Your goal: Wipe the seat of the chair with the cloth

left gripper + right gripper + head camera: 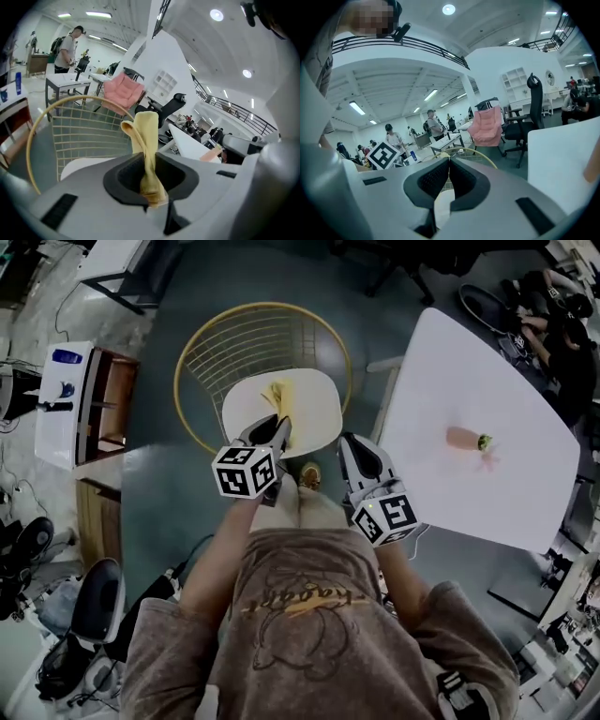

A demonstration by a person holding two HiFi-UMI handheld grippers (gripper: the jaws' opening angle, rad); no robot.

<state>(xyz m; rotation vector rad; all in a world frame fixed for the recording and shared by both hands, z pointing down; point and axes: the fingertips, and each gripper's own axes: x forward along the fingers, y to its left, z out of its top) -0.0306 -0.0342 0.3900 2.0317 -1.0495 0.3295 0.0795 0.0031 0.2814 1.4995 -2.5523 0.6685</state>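
Lowest in the centre of the head view, the right gripper (353,448) hangs by the person's knees, just off the front right edge of the chair's seat (317,416). In its own view the jaws are pressed together with nothing between them. Just to its left, the left gripper (278,430) is clamped on one end of the yellow cloth (278,396).

The cloth is bunched into a narrow strip. Its long axis runs straight out from the jaws, up-frame across the middle of the white seat, and points at the gold wire chair back (239,334). The free end is folded over on itself. Whether it touches the seat I cannot tell.

Likely trouble:
- Only the thin end is pinched, so dragging against the seat may pull the cloth out of the jaws.
- Roped up like this, the cloth would wipe only a thin line and miss most of the seat.
- Pressing low to make up for that could bring the hard jaw tips down onto the seat.

Further off, at the right of the frame, the white table (487,502) carries a small pinkish object (466,438), well apart from the work
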